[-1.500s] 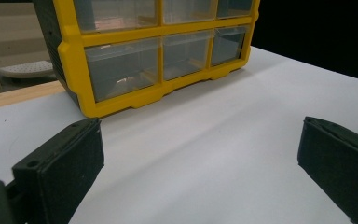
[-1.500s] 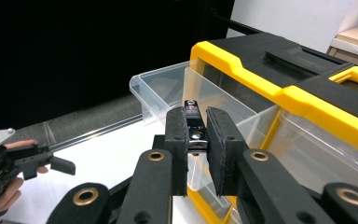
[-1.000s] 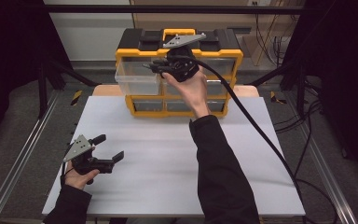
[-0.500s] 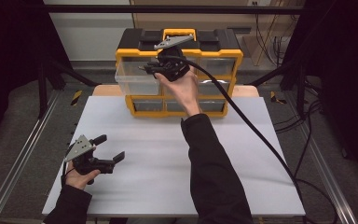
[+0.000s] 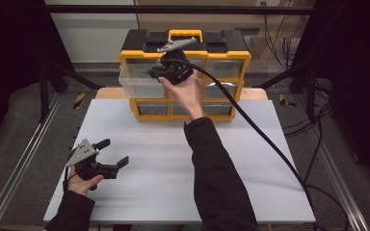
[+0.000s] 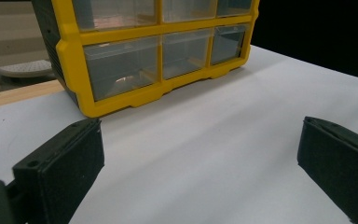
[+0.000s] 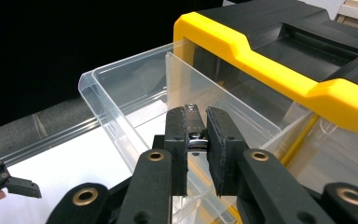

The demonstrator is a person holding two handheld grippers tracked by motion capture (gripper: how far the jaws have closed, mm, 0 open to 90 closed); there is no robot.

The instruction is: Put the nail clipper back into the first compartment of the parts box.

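The white worktop in front of you carries a yellow and black drawer cabinet at its far edge, and the top left clear drawer is pulled out toward you. Your right gripper hangs over that open drawer with its jaws closed on a small metal nail clipper, a slim silvery piece with a dark top, standing upright between the pads. Judging from this, the pick-up and the carry are done, and what is left is to lower the clipper into the drawer, let go and push the drawer shut. A clear divider crosses the drawer just ahead of the jaws, so you need to choose a side before you release. The drawer looks empty as far as the clear plastic lets you see. Your left gripper rests on the near left of the worktop, jaws wide and holding nothing, well apart from the cabinet.
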